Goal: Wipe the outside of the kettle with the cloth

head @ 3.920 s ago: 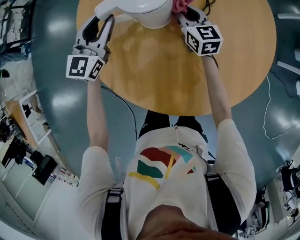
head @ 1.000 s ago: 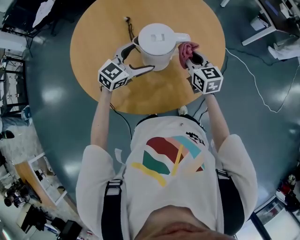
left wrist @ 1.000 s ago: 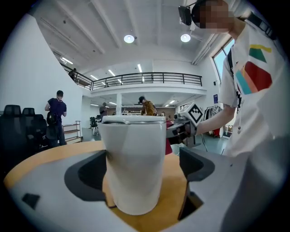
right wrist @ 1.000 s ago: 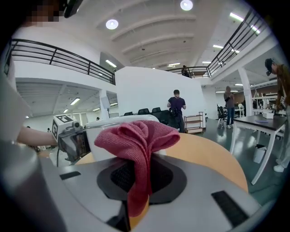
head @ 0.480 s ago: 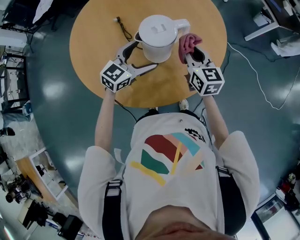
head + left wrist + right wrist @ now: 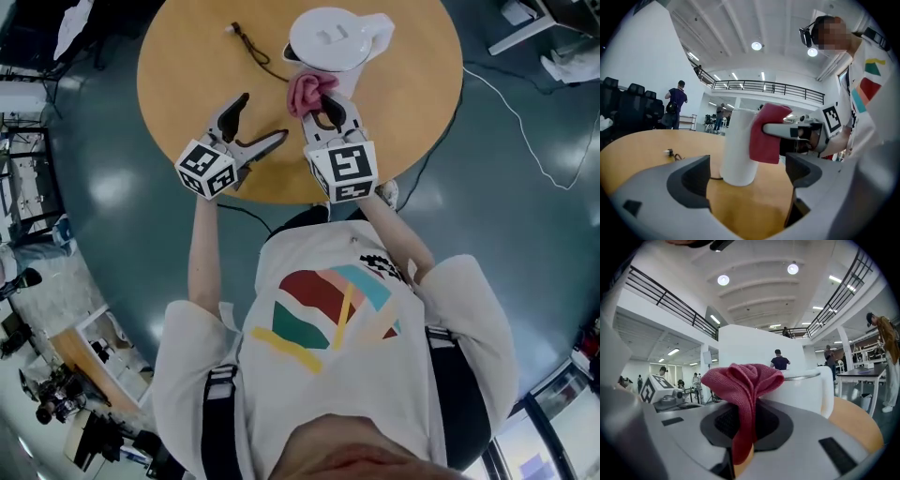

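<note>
— Kettle (image 6: 337, 39) and cloth (image 6: 309, 91): where were they?

— Start nearest. Just above the frame's centre in the head view, the right gripper (image 6: 330, 112) was clenched on the red cloth, which bunched up above its jaws.

— And the left gripper (image 6: 261, 119)?

— Left of centre, released, jaws wide apart with nothing between them, over the table (image 6: 187, 56) and clear of the kettle.

— Then the cloth?

— Pressed against the kettle's near side.

— The kettle itself?

— White, upright at top centre, handle toward the right. A dark cable (image 6: 255, 52) lay on the table at its upper left.
</note>
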`<state>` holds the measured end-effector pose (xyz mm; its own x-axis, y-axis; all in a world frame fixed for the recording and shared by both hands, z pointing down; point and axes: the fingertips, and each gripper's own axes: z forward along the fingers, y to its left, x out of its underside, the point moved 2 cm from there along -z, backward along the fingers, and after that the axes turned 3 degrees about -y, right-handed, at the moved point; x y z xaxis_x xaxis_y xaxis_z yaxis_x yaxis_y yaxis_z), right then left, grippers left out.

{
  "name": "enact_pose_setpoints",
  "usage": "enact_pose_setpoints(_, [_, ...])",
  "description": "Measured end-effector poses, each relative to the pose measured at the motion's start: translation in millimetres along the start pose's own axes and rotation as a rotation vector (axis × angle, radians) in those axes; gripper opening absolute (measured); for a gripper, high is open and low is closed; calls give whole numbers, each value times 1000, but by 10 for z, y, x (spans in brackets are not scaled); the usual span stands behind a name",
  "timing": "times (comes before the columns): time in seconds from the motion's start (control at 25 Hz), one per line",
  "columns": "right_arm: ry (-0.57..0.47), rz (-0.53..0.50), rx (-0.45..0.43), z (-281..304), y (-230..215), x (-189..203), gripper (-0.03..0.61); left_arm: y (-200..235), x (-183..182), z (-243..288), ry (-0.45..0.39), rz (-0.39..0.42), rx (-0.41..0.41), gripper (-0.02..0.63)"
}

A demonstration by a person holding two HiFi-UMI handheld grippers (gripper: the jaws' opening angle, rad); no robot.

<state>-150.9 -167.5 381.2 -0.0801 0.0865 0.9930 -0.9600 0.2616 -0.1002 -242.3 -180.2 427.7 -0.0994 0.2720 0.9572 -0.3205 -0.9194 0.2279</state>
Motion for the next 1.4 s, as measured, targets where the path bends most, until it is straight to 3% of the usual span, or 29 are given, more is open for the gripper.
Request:
enact_pose_setpoints(0.28, [112, -111, 157, 573, 84, 393, 48, 362, 351, -495, 33, -76, -95, 531])
enact_pose_setpoints(0.44, [81, -117, 222, 500, 52, 289, 47, 352, 386, -652, 40, -102, -108, 531])
enact_pose_setpoints(0.72, [40, -58, 212, 148, -62, 140, 48, 298, 523, -549, 40, -134, -95, 531])
enact_pose_setpoints(1.04, [-1, -132, 158, -209, -344, -33, 48, 15, 340, 62, 26, -71, -47, 531])
enact_pose_setpoints(1.4, [-33, -126, 103, -410, -1082, -94, 48, -197, 188, 488, -11, -64, -131, 529])
